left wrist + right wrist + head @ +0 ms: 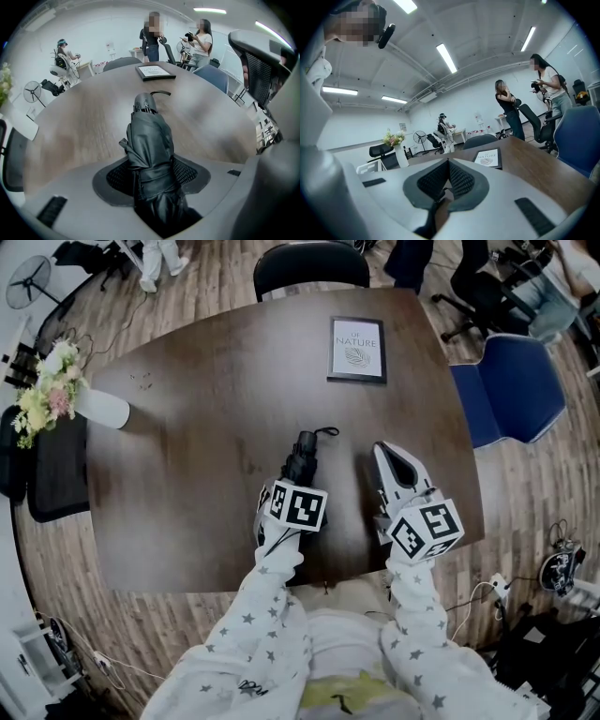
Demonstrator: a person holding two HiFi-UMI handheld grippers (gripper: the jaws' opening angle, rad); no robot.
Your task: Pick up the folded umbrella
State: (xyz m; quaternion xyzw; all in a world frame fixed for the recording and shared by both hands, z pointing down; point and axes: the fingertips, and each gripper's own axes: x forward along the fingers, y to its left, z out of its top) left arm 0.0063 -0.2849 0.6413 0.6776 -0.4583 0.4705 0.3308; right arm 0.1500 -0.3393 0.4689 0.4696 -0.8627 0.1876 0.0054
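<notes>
The folded black umbrella point(302, 456) lies on the dark wooden table point(197, 437), its strap loop pointing toward the far side. My left gripper point(293, 482) points steeply down over the umbrella's near end. In the left gripper view the umbrella point(149, 136) runs up between the two pads, which press on its wrapped fabric from both sides. My right gripper point(384, 452) rests just to the right of the umbrella, apart from it, nearly level. Its jaws meet at the tip point(448, 162) with nothing between them.
A framed print point(357, 349) lies at the table's far side. A white vase of flowers point(94, 405) stands at the left edge. A blue chair point(511, 390) is at the right, a black chair point(309, 263) at the far end. People stand beyond the table point(152, 42).
</notes>
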